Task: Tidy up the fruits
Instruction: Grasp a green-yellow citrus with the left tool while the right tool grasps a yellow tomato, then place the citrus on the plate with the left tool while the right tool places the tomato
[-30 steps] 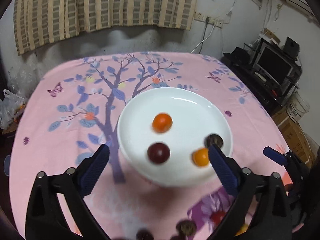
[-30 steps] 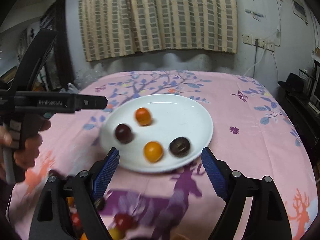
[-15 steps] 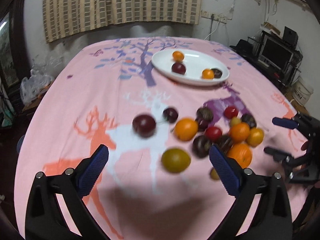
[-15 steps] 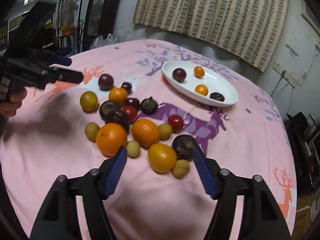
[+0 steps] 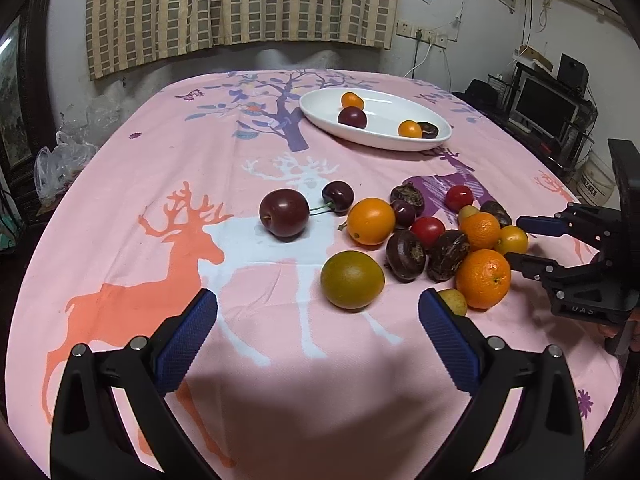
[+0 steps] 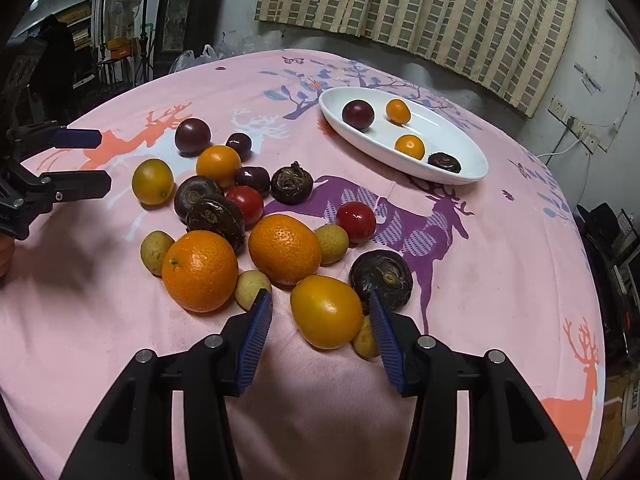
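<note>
A white oval plate [image 5: 380,136] [image 6: 460,160] at the far side holds several small fruits. A pile of loose fruits lies on the pink cloth: oranges [image 6: 200,270], dark water chestnuts [image 6: 216,216], red tomatoes [image 6: 356,222], a plum [image 5: 284,212] and a greenish orange [image 5: 352,280]. My left gripper [image 5: 318,340] is open and empty, just short of the greenish orange. My right gripper [image 6: 320,328] is open, its jaws on either side of a yellow-orange kumquat [image 6: 326,312], not closed on it. It also shows in the left wrist view [image 5: 528,240].
The pink deer-print tablecloth [image 5: 160,240] covers the table. A monitor and shelves [image 5: 548,108] stand to the right, plastic bags [image 5: 60,160] at the left edge, a striped curtain [image 5: 240,4] behind.
Both grippers have pulled back from over the plate to the near side of the fruit pile. The right gripper has come in around the kumquat.
</note>
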Tool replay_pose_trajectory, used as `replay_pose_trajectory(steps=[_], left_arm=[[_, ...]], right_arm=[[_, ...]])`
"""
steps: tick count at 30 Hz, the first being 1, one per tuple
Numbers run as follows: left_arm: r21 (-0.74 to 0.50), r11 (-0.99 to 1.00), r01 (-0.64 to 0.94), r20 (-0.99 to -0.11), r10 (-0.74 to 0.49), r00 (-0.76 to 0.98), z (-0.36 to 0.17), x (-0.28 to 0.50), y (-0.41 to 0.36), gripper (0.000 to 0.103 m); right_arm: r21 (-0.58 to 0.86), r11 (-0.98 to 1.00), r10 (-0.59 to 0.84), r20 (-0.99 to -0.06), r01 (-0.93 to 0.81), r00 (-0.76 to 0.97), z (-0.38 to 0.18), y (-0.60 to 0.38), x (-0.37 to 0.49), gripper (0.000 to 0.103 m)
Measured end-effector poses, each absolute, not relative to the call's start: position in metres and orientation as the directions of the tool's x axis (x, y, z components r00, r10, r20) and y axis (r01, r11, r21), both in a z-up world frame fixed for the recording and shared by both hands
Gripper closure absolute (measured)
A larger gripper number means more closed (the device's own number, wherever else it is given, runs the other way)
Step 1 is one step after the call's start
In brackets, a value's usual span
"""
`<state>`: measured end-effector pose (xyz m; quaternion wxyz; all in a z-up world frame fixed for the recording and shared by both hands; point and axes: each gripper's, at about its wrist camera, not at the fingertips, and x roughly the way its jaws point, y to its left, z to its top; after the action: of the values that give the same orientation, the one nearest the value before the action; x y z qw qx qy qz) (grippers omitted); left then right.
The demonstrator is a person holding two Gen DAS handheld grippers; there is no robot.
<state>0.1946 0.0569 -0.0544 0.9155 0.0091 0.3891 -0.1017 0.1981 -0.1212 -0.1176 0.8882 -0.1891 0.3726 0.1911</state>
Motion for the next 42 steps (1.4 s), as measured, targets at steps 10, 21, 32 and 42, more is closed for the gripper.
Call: replay_pose_trajectory(steps=[10,21,32,42], left_arm=[[-0.092,0.975,0.201,-0.737,-0.202,0.645,-0.060,0.203,0.057,0.004],[-0.086,0.968,0.237,-0.767,-0.216,0.604,-0.066,0.221,0.044,0.027],[-0.091,0.957,0.276,-0.816,-0.230,0.530,-0.080,0.237,0.029,0.051],[-0.046,0.955,0.294,-0.827,-0.202,0.525,-0.079,0.237,0.021,0.061]], right_arm=[[-0.219,0.862,0.163,-0.735,-0.458,0.658,-0.119,-0.119,0.198,0.065],[-0.144,0.887,0.250,-0.648,-0.439,0.719,-0.090,-0.132,0.159,0.065],[-0.100,0.905,0.261,-0.637,-0.414,0.726,-0.085,-0.139,0.153,0.065],[-0.059,0.917,0.269,-0.639,-0.395,0.721,-0.089,-0.150,0.160,0.065]])
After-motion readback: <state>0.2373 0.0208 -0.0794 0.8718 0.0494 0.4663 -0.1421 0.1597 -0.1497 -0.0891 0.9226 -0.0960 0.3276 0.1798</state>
